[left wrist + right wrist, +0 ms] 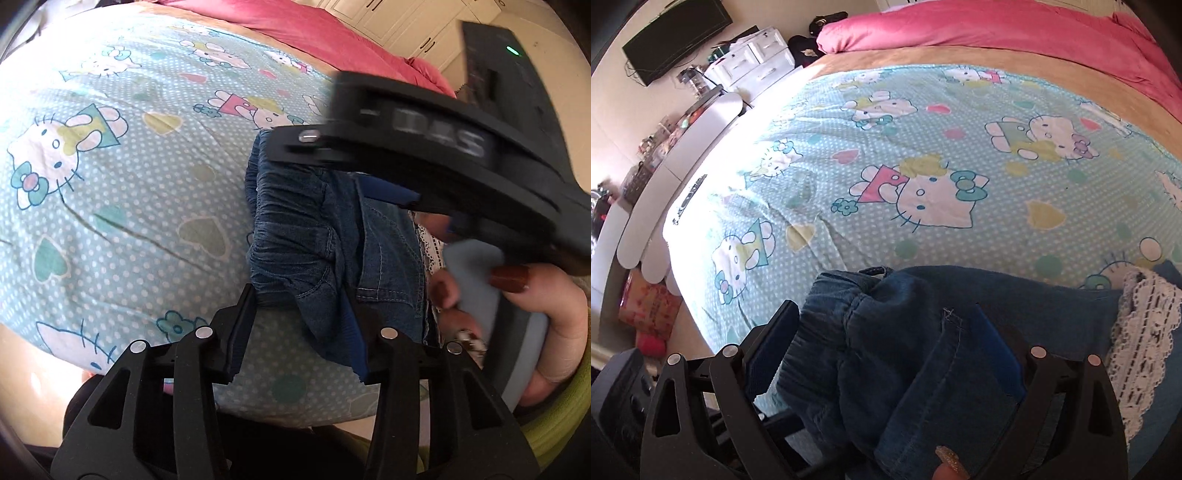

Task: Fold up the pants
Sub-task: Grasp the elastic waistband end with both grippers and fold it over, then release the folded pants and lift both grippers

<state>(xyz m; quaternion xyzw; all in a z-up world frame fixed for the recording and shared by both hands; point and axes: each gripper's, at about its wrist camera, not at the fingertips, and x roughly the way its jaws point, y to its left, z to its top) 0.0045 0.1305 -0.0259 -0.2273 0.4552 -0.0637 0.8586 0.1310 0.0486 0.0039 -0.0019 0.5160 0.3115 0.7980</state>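
Dark blue denim pants (314, 236) lie bunched on a light blue cartoon-cat bedsheet (110, 192), elastic waistband to the left. My left gripper (301, 306) is at the bottom of the left wrist view, its tips closed on a bunch of waistband and denim. The right gripper's black body (424, 147) crosses above the pants, held by a hand (554, 314) with dark red nails. In the right wrist view my right gripper (886, 308) stands wide around a thick fold of the pants (905, 350), which fills the space between its blue pads (997, 347).
White lace cloth (1145, 332) lies just right of the pants. A pink duvet (997, 29) is heaped at the far end of the bed. The bed's left edge meets white scalloped furniture (683, 147), drawers (753, 59) and a wall screen (672, 37).
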